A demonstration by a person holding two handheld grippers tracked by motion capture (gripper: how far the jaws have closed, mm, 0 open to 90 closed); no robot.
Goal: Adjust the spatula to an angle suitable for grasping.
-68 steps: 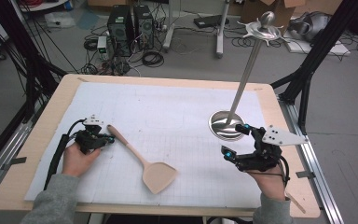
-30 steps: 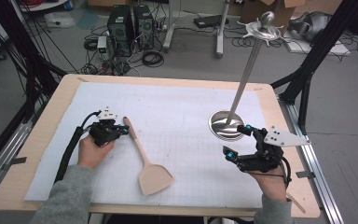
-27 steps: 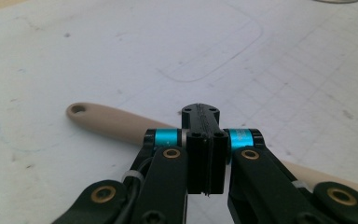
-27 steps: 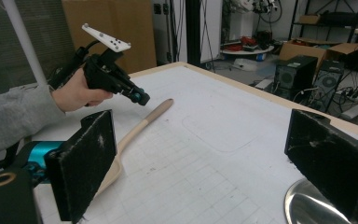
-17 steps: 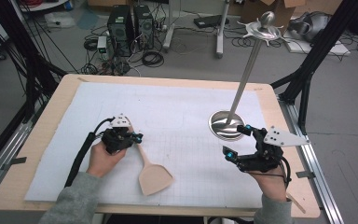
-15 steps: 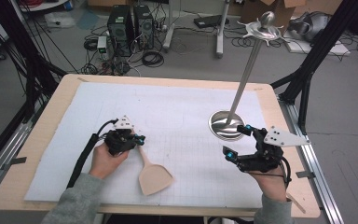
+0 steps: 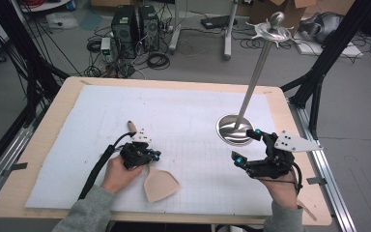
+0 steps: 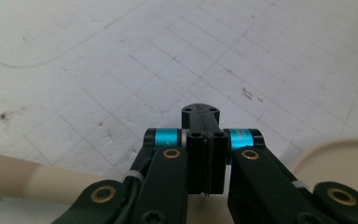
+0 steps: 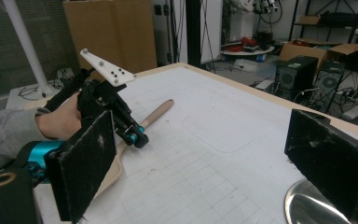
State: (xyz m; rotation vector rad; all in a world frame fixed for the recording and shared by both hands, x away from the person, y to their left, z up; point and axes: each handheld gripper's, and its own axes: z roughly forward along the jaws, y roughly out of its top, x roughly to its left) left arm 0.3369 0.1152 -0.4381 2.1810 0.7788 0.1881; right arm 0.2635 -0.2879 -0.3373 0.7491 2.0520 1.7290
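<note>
Since a second ago, the left claw [image 7: 150,155] has slid rightward along the wooden spatula [image 7: 160,184] and now sits over its neck, jaws clenched together with nothing between them. From this claw the spatula's handle runs back and to the left, its tip showing just behind the hand, while the blade lies just in front, flat on the white gridded sheet [image 7: 183,121] covering the counter [image 7: 38,159]. Well to the right, the right claw [image 7: 248,147] has not moved; it is released, jaws wide apart, just before the metal stand's base [image 7: 232,129].
</note>
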